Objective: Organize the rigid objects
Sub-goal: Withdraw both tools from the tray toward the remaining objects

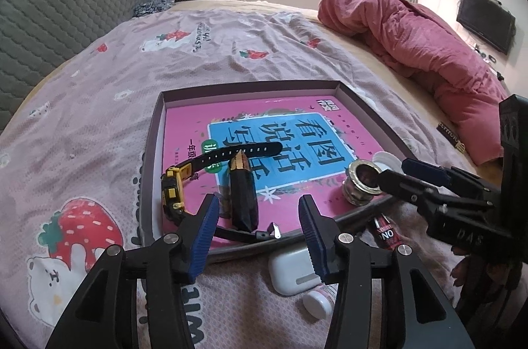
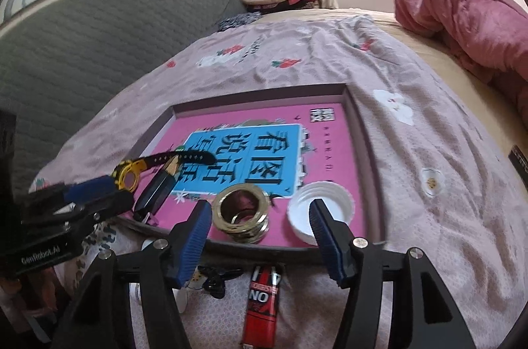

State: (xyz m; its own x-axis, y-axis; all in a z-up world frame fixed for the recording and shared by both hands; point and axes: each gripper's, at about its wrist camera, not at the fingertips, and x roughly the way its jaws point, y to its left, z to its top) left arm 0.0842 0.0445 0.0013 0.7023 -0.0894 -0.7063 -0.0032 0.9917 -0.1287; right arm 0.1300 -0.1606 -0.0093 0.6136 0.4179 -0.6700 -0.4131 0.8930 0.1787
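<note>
A shallow tray (image 1: 155, 131) (image 2: 358, 124) lined with a pink book lies on the bed. In it are a yellow-and-black watch (image 1: 173, 189) (image 2: 128, 175), a black faceted pen-like object (image 1: 243, 194) (image 2: 158, 189), a metal ring fitting (image 1: 361, 184) (image 2: 242, 212) and a white cap (image 1: 386, 158) (image 2: 321, 210). My left gripper (image 1: 259, 237) is open over the tray's near edge, by the black object. My right gripper (image 2: 260, 238) is open just short of the ring fitting and cap; it also shows in the left wrist view (image 1: 396, 172).
In front of the tray lie a white earbud case (image 1: 290, 269), a small white bottle (image 1: 318, 301), a red-black tube (image 2: 264, 306) (image 1: 384, 232) and a black clip (image 2: 216, 279). A pink quilt (image 1: 425, 42) is piled at the right. A grey headboard (image 1: 59, 6) is left.
</note>
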